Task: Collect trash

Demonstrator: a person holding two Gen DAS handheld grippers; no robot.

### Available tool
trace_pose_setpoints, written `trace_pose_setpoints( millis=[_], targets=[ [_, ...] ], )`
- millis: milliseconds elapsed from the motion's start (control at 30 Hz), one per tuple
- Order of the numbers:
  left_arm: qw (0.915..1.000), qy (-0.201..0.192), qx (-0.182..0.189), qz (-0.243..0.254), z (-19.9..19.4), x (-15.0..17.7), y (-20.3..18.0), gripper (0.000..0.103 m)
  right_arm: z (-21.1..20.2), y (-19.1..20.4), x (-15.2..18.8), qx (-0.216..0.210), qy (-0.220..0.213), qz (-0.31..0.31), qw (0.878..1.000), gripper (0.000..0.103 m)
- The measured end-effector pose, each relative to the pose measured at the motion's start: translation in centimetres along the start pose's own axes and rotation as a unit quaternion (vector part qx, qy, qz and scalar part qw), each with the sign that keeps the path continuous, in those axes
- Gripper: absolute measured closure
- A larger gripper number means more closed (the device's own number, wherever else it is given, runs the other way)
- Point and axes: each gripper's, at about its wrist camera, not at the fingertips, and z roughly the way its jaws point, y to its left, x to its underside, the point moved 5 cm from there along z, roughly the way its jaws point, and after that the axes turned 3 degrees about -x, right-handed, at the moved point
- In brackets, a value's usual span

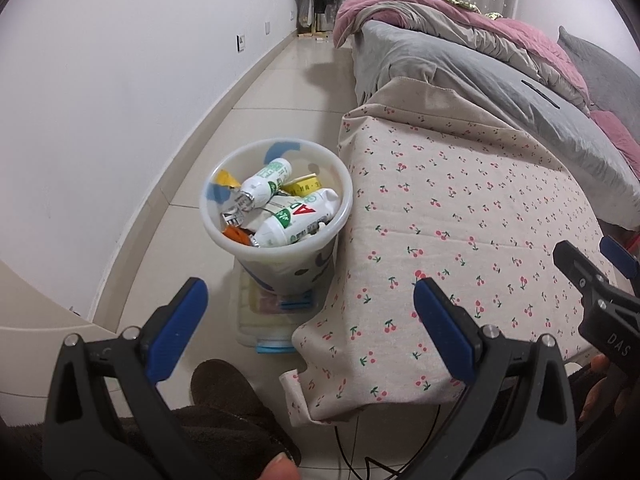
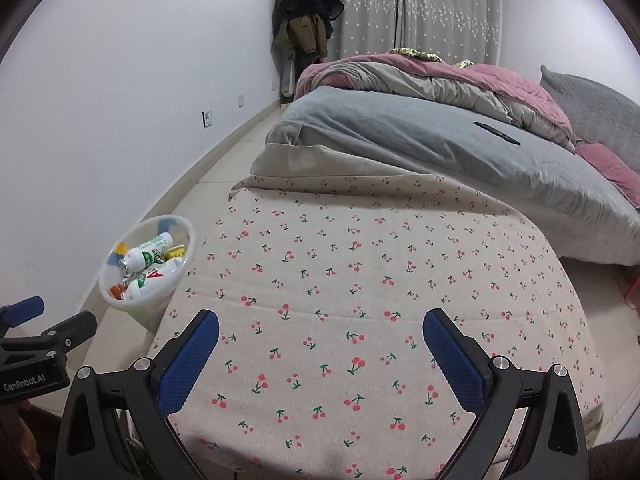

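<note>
A white bin [image 1: 338,216] stands on the floor by the table's left edge, holding several white-and-green bottles [image 1: 266,182] and wrappers. My left gripper [image 1: 310,312] hangs open in front of the bin with nothing between its blue pads. In the right wrist view the bin [image 2: 188,248] sits at the left. My right gripper [image 2: 320,336] is wide open above the cherry-print tablecloth [image 2: 360,280], empty. The right gripper [image 1: 596,264] also shows at the right edge of the left wrist view, and the left gripper's fingertips [image 2: 24,308] show at the left edge of the right wrist view.
The bin rests on a clear lidded box [image 1: 264,320] on the tiled floor [image 1: 192,184]. A bed [image 2: 440,132] with grey and pink bedding lies behind the table. A white wall [image 1: 100,100] runs along the left. A dark slipper [image 1: 224,384] is below.
</note>
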Motion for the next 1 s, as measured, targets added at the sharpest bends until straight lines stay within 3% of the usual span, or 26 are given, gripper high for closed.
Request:
trace_pose_setpoints(
  millis=[1000],
  targets=[
    [0.9999, -0.004, 0.003, -0.009, -0.35, 0.04, -0.14, 0.001, 0.44, 0.05, 0.46, -0.001, 0.011, 0.006, 1.0, 0.0]
  ],
)
